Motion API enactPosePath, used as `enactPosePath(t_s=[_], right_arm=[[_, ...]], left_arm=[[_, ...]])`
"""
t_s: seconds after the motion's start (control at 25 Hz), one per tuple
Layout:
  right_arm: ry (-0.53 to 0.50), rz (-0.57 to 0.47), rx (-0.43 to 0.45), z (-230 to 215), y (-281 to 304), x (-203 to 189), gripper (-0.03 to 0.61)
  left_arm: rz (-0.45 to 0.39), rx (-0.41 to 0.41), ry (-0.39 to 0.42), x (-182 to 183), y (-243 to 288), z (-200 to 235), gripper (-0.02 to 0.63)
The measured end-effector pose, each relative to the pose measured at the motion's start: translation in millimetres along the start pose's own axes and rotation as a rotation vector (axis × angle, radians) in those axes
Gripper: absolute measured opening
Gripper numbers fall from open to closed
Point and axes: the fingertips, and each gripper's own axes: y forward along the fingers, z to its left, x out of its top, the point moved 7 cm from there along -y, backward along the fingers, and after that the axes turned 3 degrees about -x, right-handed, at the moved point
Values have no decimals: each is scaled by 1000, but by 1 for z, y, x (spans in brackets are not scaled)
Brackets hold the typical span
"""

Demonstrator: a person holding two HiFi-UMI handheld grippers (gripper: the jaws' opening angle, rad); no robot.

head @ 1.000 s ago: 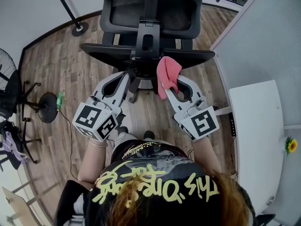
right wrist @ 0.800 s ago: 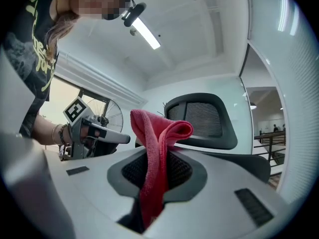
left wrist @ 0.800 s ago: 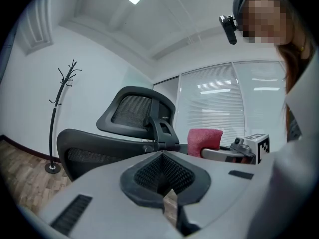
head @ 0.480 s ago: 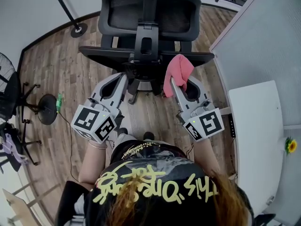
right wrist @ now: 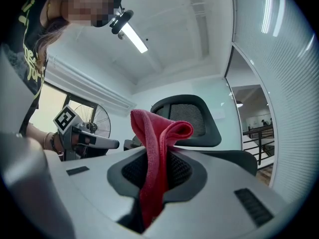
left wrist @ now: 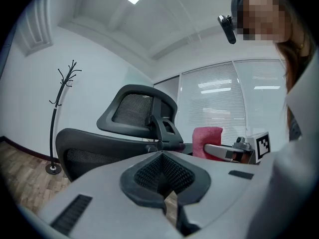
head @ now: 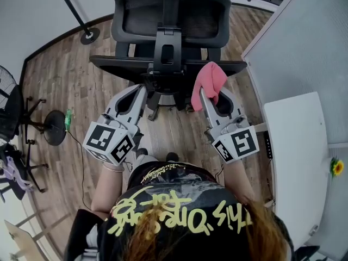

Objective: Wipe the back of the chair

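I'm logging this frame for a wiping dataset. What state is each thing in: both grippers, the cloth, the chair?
Left gripper: jaws together, nothing between them.
Right gripper: jaws shut on the pink cloth.
Pink cloth: folded over, sticking up from the jaws beside the backrest's top edge; contact cannot be told.
Black mesh office chair: upright, back turned towards the person.

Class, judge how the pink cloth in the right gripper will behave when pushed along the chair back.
Probably floppy: the pink cloth folds over and droops from the right gripper. Likely light: a pinch holds it. It should mould to the chair back.
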Motion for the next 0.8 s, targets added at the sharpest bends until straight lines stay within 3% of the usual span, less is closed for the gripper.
enactPosePath(t_s=[0.8], right_arm=[[-64, 13, 3, 3, 3, -1, 61]], left_arm=[[-2, 9, -2, -1, 3, 3, -6]])
